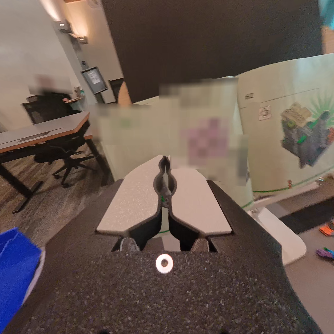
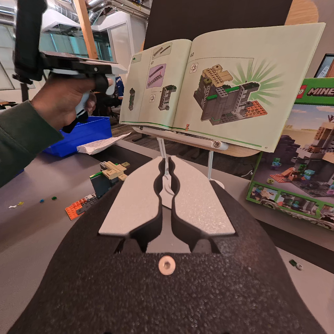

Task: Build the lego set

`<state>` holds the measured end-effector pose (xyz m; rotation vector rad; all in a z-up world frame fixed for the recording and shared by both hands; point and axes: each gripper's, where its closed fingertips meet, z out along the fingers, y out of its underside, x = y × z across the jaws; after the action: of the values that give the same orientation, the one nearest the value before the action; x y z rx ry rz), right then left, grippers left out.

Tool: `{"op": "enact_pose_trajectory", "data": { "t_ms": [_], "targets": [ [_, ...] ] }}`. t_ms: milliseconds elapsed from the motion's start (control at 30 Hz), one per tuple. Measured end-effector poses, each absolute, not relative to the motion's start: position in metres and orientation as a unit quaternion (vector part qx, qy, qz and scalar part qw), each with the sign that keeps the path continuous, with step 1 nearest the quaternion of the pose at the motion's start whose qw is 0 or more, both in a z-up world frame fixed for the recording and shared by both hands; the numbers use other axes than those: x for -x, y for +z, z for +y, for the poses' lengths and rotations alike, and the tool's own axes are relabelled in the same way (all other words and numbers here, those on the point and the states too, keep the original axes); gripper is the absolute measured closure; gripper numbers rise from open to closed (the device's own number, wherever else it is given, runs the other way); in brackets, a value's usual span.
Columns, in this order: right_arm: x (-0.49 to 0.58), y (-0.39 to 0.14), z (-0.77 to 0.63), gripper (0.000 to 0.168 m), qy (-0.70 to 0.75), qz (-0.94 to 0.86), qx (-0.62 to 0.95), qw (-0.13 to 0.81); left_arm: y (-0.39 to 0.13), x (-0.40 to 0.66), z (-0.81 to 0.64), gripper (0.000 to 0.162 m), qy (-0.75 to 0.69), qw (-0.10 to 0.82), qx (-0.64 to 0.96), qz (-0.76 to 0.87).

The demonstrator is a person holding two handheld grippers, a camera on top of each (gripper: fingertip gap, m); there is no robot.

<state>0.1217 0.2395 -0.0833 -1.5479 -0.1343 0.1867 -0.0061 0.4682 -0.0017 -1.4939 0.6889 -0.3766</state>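
- The part-built Lego model (image 2: 106, 178) is sitting on the grey bench (image 2: 45, 180), left of your right gripper and partly hidden behind it. Its tan plates are on top, and an orange and dark grey baseplate (image 2: 75, 209) is reaching out toward the near edge.
- It is probably handling as a light, rigid piece, but the stud joints are likely to pop under sideways load. You are better off gripping the dark lower block across two flat walls than the overhanging tan plates or the thin baseplate.
- Tiny loose pieces (image 2: 42, 200) are lying scattered toward the bench's left edge. They are probably slick and easily flicked away, so they are asking for a square pinch from above.
- Your right gripper (image 2: 167, 160) is hovering above the bench with its jaws parted by a narrow gap and nothing between them.
- Your left gripper (image 1: 165, 162) is raised in your hand (image 2: 59, 101), jaws pressed together. They seem to be pinching the outer edge of the left page of the instruction booklet (image 2: 226, 86), though blur is making this uncertain.
- That page is thin, floppy paper, so a hard pull is risking a tear.
- The booklet is lying open on a white stand (image 2: 180, 139) toward the bench's far edge.
- The set's box (image 2: 296, 162) is standing at the right, and a blue bin (image 2: 86, 137) is sitting at the far left.
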Motion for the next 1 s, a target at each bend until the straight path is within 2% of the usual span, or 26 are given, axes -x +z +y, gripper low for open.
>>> {"op": "enact_pose_trajectory", "data": {
  "t_ms": [500, 700, 867, 1000],
  "targets": [
    [-0.113, -0.079, 0.232, 0.160, 0.031, -0.105, 0.700, 0.706, 0.001, 0.081, 0.375, 0.162, -0.196, 0.641, 0.635, 0.384],
    [-0.116, -0.079, 0.231, 0.159, 0.024, -0.107, 0.702, 0.704, -0.023, 0.207, 0.356, 0.162, -0.110, 0.579, 0.695, 0.413],
    [-0.107, -0.091, 0.236, 0.156, 0.031, -0.119, 0.711, 0.692, -0.053, 0.339, 0.349, 0.147, -0.049, 0.514, 0.770, 0.374],
    [-0.097, -0.100, 0.239, 0.156, 0.027, -0.135, 0.719, 0.682, -0.102, 0.419, 0.340, 0.139, -0.023, 0.429, 0.833, 0.349]
  ]
}}
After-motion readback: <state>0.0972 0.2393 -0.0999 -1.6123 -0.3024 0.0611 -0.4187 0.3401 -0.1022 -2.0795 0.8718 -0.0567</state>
